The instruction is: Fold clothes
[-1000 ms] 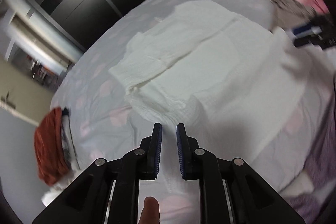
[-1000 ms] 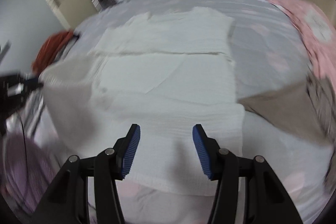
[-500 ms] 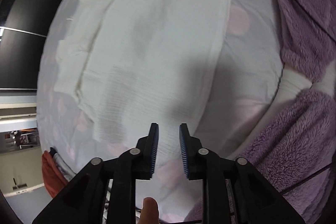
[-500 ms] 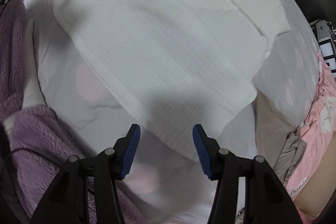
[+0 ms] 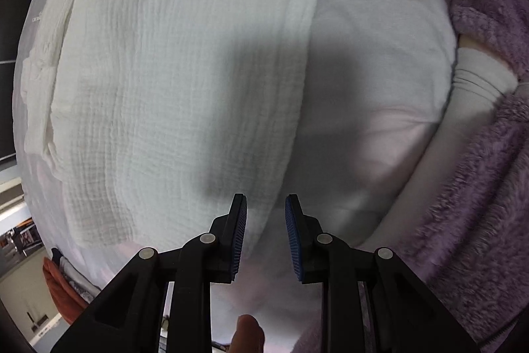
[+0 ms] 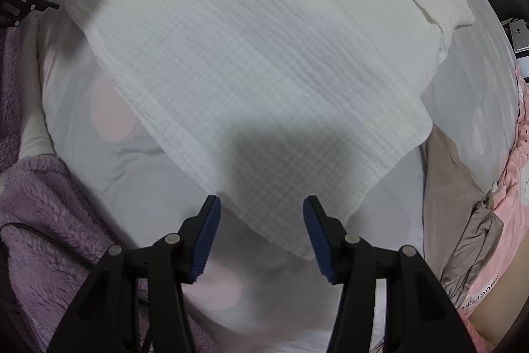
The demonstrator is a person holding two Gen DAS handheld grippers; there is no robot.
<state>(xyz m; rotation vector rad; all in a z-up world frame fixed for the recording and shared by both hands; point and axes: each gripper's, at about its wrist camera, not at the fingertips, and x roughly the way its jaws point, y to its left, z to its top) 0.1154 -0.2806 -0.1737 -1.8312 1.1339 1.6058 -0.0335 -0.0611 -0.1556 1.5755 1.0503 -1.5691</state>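
A white crinkled garment [image 5: 172,81] lay spread flat on a pale bedsheet [image 5: 373,95] dotted with pink, its near hem facing a person in a fuzzy purple robe [image 5: 479,220] who pointed a two-finger tool down at it from each hand. The left gripper [image 5: 266,217] hung over the hem's corner at about 6 o'clock in its own view, jaws a little apart and gripping nothing, the cloth's edge showing below and between the blue pads [image 5: 239,230] without visible contact. The right gripper [image 6: 262,220] stood with jaws wider apart and empty above the opposite corner, which showed between its fingers at 6 o'clock, a beige cloth [image 6: 456,187] and a pink quilt [image 6: 509,174] lying off at 3 o'clock. The step in hand appeared to be taking the hem at both corners. Done well, each tool would probably straddle only the garment's edge, pinch clear of the sheet beneath, and bite at matching points so the fold would lift evenly; the loose weave seemed likely to bunch or slip under a shallow grip.
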